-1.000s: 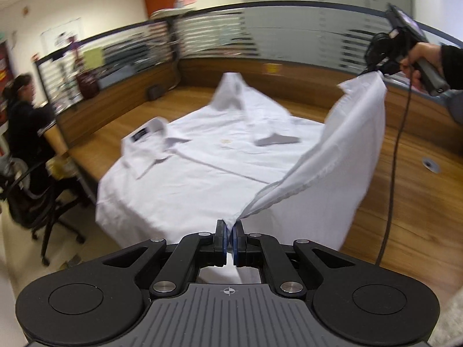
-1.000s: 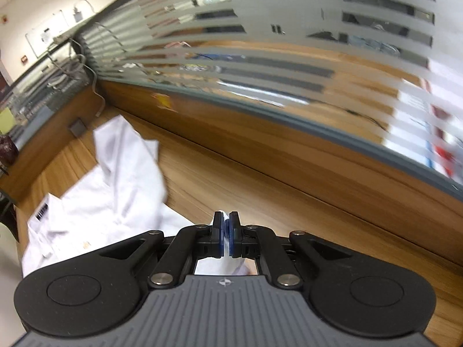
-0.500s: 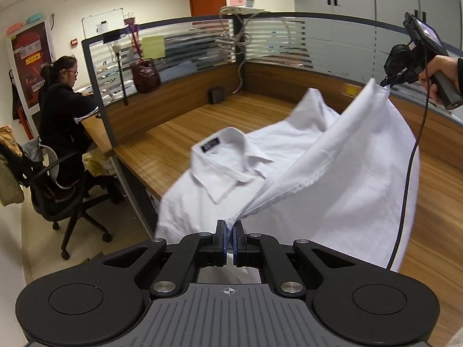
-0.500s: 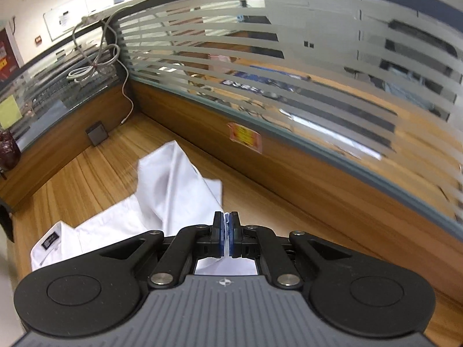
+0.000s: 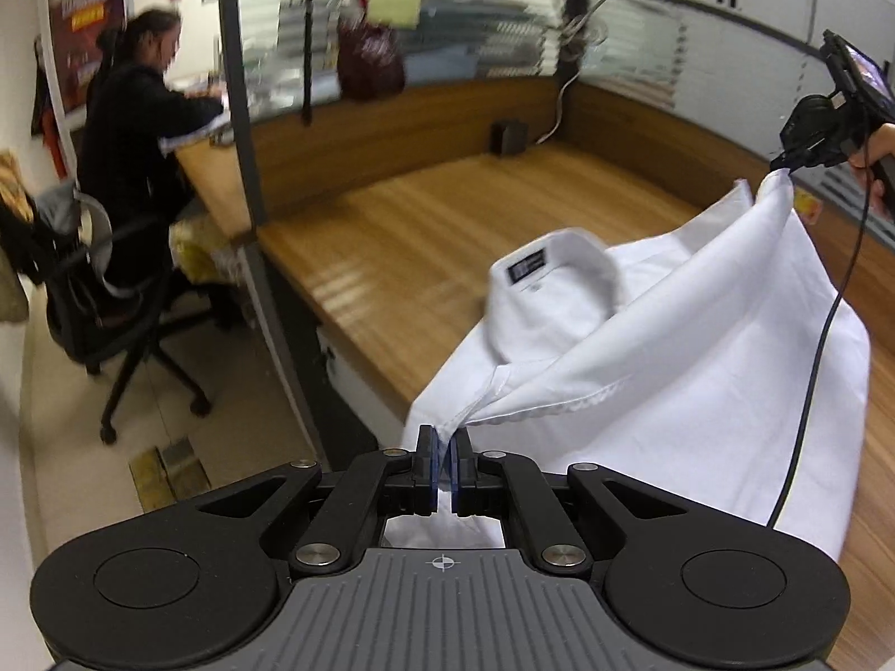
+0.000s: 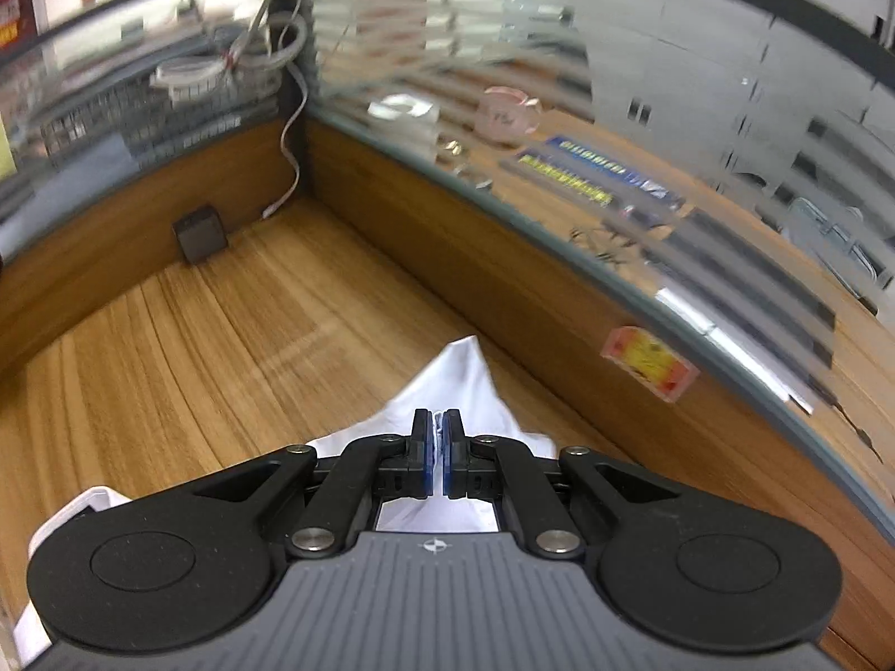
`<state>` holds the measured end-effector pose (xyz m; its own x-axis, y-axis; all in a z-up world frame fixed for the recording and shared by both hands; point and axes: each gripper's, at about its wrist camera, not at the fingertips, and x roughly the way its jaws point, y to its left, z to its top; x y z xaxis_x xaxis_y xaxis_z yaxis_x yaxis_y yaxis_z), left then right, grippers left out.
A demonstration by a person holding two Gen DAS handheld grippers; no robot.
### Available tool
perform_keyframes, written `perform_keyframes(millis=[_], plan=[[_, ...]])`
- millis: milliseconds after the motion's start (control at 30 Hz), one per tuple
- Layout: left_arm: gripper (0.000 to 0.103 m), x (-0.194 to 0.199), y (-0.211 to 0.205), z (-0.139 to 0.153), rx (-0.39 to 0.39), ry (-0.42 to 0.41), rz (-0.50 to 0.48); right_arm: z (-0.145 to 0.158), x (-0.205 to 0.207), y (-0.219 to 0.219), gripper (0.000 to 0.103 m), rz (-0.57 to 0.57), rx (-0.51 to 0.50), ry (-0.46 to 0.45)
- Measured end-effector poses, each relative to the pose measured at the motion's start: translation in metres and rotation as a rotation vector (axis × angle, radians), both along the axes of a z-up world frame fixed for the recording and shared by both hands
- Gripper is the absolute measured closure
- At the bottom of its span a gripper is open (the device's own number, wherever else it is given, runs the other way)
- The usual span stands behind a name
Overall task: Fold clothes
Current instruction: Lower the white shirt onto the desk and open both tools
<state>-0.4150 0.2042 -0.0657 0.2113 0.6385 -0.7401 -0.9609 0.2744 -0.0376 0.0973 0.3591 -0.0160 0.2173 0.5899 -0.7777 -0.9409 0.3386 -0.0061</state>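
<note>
Near desk (image 5: 425, 235) front edge: shirt (image 5: 699, 369), collar (image 5: 554, 291) toward the left end.
Left claw (image 5: 444, 461): clamped on hem corner, at the front edge.
Right claw (image 6: 438, 450): clamped on the other corner, raised toward the back partition (image 6: 559, 279).
Held edge: runs front-to-back, flap hanging over the body.
Fold direction, my guess: across toward the collar.

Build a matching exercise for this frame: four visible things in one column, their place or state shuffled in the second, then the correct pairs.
Things
1. white shirt
2. collar label
3. small black box
4. seated person

Place or state
A. on the wooden desk, against the far partition
B. at the neighbouring desk beyond the divider
C. pinched at two edges, by the left gripper and the right gripper
D. dark patch inside the collar

Pairs: 1-C, 2-D, 3-A, 4-B
</note>
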Motion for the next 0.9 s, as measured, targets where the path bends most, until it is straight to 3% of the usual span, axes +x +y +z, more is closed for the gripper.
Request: perform_keyframes(millis=[100,167,233,367,467,700,900], plan=[[0.095,-0.007,0.021,-0.021,-0.083,-0.011,0.001,-0.02,-0.01,0.025,0.099,0.011,-0.057,-0.006],[0.094,-0.011,0.031,-0.031,-0.125,-0.012,0.011,-0.033,-0.016,0.041,0.091,0.019,-0.091,-0.005],[0.086,-0.018,0.039,-0.034,-0.135,-0.029,0.026,-0.038,-0.019,0.044,0.073,0.032,-0.072,0.007],[0.064,-0.034,0.053,-0.029,-0.121,-0.08,0.055,-0.034,-0.021,0.045,0.065,0.02,-0.037,0.02],[0.063,-0.038,0.066,-0.023,-0.112,-0.096,0.033,-0.026,-0.019,0.039,0.05,-0.003,-0.014,0.034],[0.054,-0.011,0.085,-0.007,-0.086,-0.063,-0.169,-0.006,-0.034,-0.014,0.042,0.007,-0.003,0.068],[0.049,0.026,0.089,0.002,-0.084,-0.06,-0.353,-0.001,-0.057,-0.076,0.042,0.028,-0.018,0.091]])
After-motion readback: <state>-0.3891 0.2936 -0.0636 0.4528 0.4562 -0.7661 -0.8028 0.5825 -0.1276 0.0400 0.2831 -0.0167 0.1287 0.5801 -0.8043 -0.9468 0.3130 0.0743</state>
